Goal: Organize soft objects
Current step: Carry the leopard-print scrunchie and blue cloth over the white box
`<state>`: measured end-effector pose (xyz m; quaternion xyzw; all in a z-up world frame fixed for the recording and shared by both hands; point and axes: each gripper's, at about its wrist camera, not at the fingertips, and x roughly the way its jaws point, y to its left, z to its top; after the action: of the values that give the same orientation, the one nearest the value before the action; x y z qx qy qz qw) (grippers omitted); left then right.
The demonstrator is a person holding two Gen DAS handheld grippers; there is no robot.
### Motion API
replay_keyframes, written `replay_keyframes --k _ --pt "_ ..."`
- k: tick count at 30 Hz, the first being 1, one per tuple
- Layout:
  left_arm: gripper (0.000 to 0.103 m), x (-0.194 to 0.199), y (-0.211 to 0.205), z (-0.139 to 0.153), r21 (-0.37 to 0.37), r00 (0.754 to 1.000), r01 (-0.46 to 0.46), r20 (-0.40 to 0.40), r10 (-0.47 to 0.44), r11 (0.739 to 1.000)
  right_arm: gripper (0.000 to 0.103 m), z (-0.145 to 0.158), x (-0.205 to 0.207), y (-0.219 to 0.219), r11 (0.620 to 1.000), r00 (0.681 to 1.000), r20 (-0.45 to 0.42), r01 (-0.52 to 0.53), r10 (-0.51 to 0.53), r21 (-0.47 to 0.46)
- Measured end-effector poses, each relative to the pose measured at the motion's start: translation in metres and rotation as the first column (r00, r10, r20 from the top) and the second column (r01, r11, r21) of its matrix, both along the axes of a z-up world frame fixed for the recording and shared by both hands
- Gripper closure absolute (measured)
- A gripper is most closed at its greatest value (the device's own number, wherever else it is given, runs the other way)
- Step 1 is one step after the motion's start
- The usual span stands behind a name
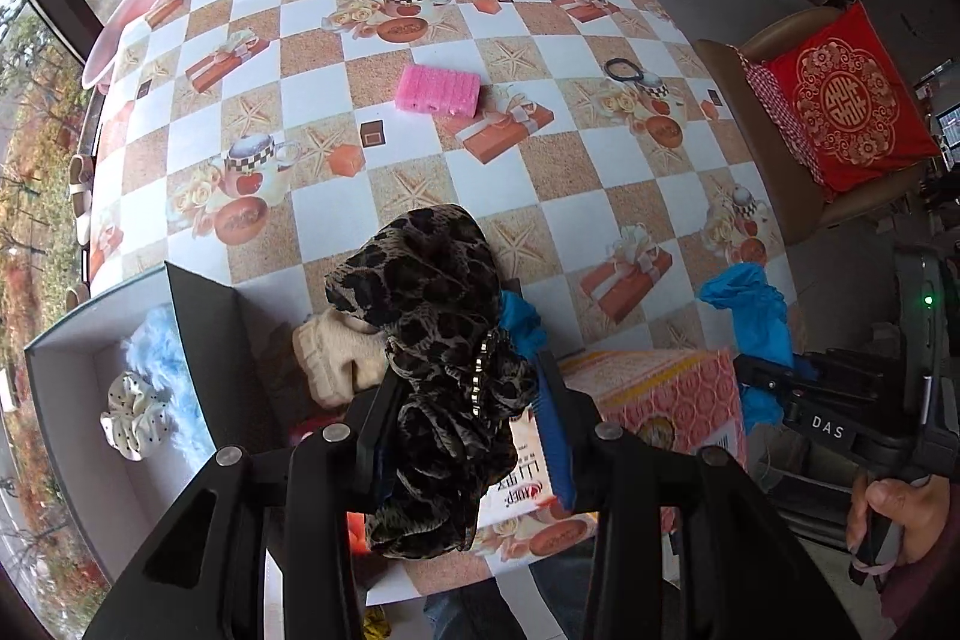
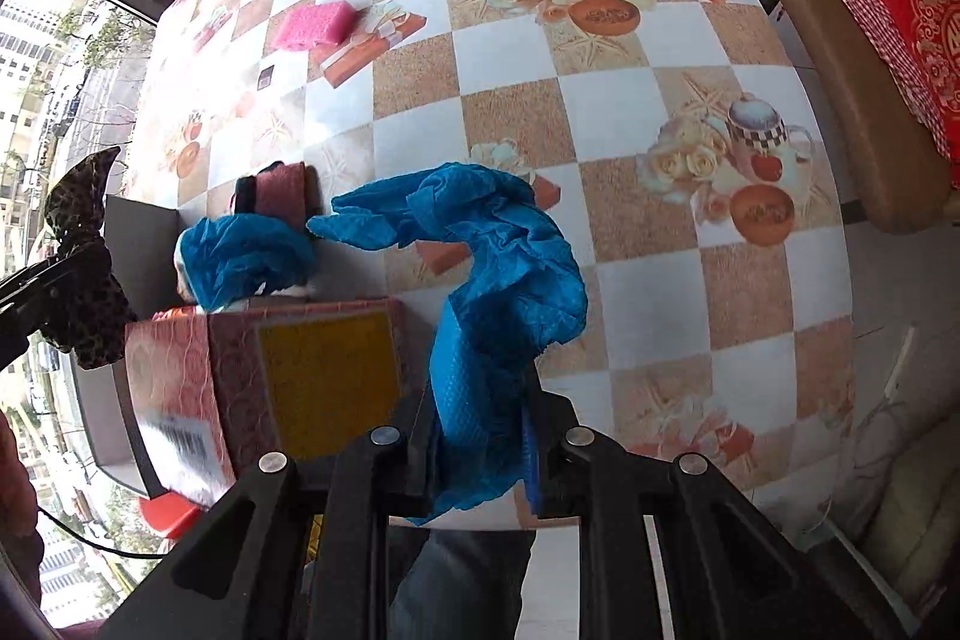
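left gripper (image 1: 462, 400) pinching leopard-print fabric scrunchie (image 1: 432, 340), held off patterned oilcloth table (image 1: 540, 172). open white cardboard box (image 1: 66, 376) w/ cream dotted scrunchie (image 1: 133, 418) lies left of and below fingers, closest to left hand. right gripper (image 2: 480, 436) clamped on crumpled blue nonwoven cloth (image 2: 498, 280), hanging beside pink printed carton (image 2: 270, 358); farther from box. pink foam sponge (image 1: 438, 90) well apart, mid-table.

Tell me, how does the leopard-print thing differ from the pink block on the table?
The leopard-print scrunchie is dark, ruffled and hangs pinched in the left gripper; the pink sponge is bright, a ridged rectangle, lying flat and untouched on the table. Both look soft.
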<state>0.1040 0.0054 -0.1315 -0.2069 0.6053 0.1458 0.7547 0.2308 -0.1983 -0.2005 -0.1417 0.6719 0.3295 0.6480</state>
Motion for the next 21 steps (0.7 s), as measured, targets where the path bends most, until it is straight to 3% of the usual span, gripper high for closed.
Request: replay_keyframes --k 12,21 --pt "0.060 -0.062 -0.025 0.008 -0.018 0.999 0.045 0.022 -0.044 0.999 0.082 0.016 -0.072 -0.024 0.999 0.999 -0.006 0.044 -0.044 0.010" --pt "0.060 -0.095 -0.031 0.014 -0.035 0.998 0.039 0.054 -0.037 0.999 0.082 0.028 -0.121 -0.023 0.999 1.000 -0.015 0.009 -0.009 0.037"
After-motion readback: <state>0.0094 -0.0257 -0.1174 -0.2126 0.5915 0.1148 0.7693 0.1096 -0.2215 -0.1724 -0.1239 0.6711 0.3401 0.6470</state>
